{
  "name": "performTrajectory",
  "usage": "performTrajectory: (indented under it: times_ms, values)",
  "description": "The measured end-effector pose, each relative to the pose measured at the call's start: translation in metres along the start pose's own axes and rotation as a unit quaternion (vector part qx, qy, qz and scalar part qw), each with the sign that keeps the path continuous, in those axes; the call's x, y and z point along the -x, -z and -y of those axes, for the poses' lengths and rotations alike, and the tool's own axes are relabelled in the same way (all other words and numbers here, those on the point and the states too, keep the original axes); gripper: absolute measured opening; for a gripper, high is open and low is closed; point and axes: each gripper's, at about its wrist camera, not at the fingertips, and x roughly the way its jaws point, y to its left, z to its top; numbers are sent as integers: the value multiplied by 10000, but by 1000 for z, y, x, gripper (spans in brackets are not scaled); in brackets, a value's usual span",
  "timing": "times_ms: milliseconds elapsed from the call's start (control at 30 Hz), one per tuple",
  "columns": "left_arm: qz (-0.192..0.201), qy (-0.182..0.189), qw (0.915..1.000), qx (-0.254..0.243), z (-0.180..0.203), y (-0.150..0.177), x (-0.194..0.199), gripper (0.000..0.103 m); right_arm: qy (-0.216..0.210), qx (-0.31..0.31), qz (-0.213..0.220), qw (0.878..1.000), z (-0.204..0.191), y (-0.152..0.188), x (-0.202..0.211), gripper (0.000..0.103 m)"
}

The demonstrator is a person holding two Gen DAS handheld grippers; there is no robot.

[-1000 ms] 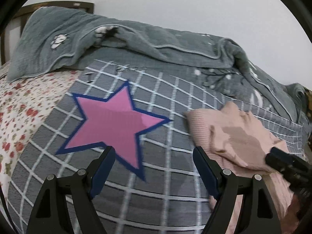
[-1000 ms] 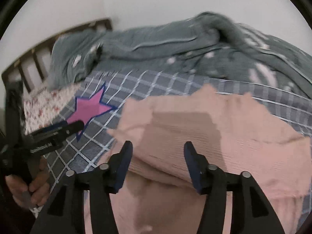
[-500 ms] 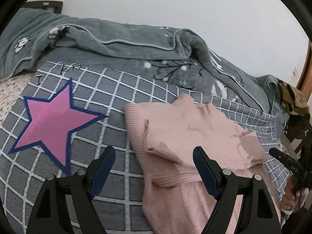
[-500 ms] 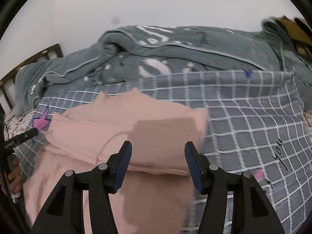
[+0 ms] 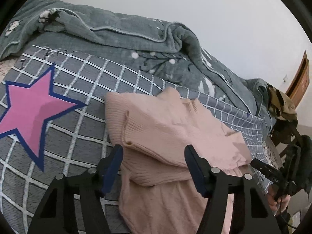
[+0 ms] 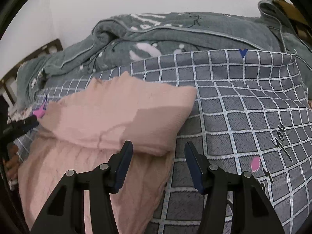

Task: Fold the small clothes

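Pink sweater point(image 5: 171, 132) lengthwise toward camera, top folded over, left gripper point(image 5: 154, 167) closing above it, right gripper point(image 6: 159, 163) spread.

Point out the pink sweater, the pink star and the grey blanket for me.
pink sweater point(image 5: 165, 128): left wrist view, on the folded-over upper layer.
pink star point(image 5: 29, 113): left wrist view, on the star's middle.
grey blanket point(image 6: 175, 37): right wrist view, on its rumpled top fold.

One pink sweater point(image 5: 167, 128), one checked quilt point(image 5: 81, 89), one green-grey blanket point(image 5: 120, 37) and two grippers are counted at frame centre.
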Motion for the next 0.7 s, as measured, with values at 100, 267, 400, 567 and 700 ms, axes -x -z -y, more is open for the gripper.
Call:
performTrajectory:
  times_ms: [100, 267, 400, 567, 700]
  values:
    - [-44, 3, 9999, -106, 5, 0, -4, 53, 3, -10, -27, 10000, 0, 3, -5, 55]
    - [-103, -82, 9999, 2, 3, -3, -13, 52, -218, -47, 72, 9997, 2, 3, -4, 55]
    - [-71, -116, 9989, 439, -12, -9, -20, 52, -451, 41, 480, 9978, -2, -1, 9, 55]
    - [-48, -220, 9977, 643, -22, -10, -22, 6, -193, -93, 398, 9990, -4, -11, -2, 55]
    - [37, -118, 9983, 569, -21, -3, -9, 6, 14, -195, 96, 9998, -1, -9, -15, 55]
